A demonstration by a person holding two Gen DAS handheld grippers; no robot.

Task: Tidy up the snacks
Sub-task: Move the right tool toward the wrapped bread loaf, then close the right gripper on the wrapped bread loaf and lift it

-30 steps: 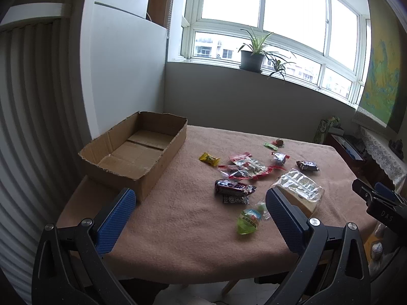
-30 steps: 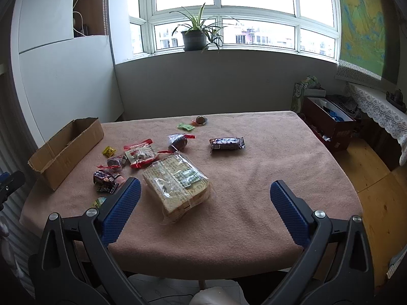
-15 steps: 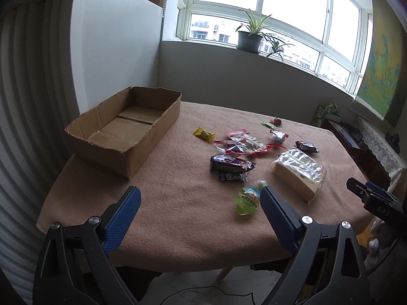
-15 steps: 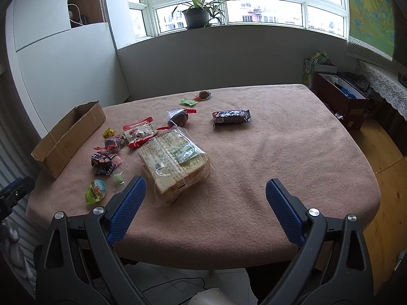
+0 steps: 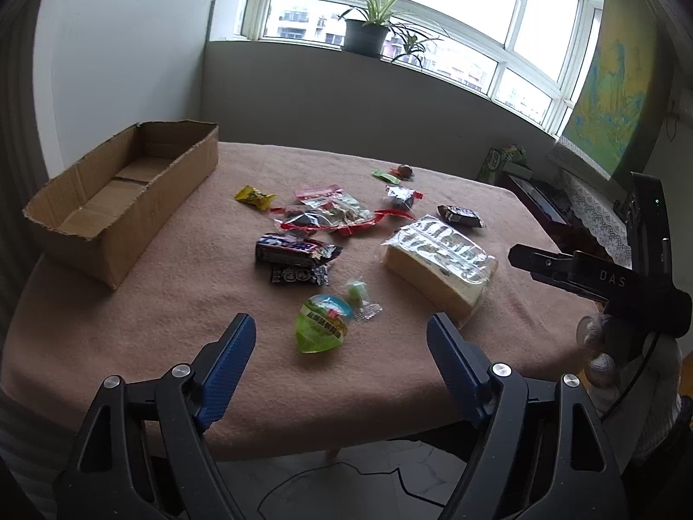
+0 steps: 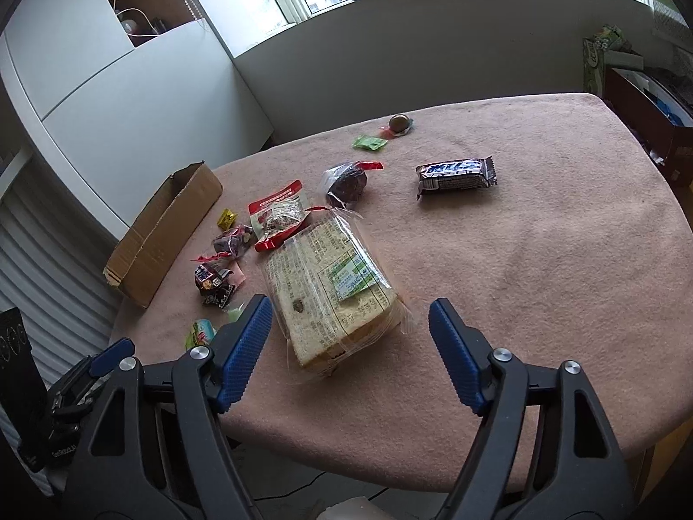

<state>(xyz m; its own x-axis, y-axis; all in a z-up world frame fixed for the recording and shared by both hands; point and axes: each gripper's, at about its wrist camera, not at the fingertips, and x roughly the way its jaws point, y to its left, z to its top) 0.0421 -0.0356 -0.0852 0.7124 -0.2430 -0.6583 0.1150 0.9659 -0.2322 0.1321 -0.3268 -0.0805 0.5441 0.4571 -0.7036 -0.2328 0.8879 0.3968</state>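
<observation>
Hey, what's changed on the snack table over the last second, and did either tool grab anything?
Both tools have come closer to the table and tipped downward, and their jaws are closing with nothing between them. The left tool now lines up toward the green jelly cup, the right tool toward the bagged bread. Nothing was grabbed. The snacks and empty cardboard box lie as before.

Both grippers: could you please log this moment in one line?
left gripper: closing, empty | right gripper: closing, empty | cardboard box: empty
</observation>
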